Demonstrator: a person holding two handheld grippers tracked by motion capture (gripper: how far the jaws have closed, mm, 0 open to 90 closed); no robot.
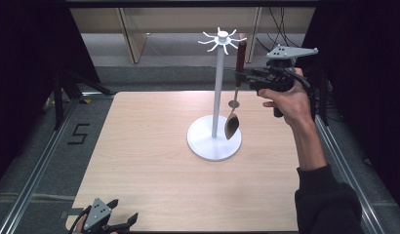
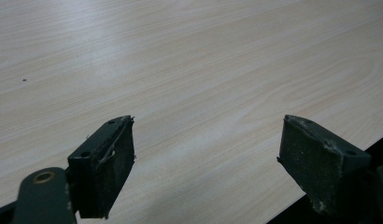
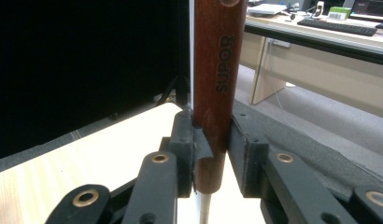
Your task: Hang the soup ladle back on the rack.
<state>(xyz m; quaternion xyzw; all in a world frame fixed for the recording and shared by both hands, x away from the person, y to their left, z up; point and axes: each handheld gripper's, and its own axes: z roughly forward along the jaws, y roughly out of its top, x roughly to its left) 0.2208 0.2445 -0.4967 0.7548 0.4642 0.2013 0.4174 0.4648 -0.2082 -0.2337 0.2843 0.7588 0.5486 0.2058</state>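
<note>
Hanging the spoon on the rack

I'm resting my left gripper [image 1: 103, 218] at the desk's [image 1: 149, 161] near-left corner, jaws released, keeping clear. At the middle the rack [image 1: 218, 92] is standing; just right of its pole the spoon [image 1: 235, 95] is hanging upright with its handle top by the hooks, my right gripper [image 1: 243, 75] clenching the red handle so the end can catch one.

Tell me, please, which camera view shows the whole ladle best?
The high view: there the ladle hangs upright beside the white stand, its handle clamped by the right gripper and its bowl above the base. The right gripper view gives a close look at the brown handle between the pads. The left gripper view looks at the table.
</note>
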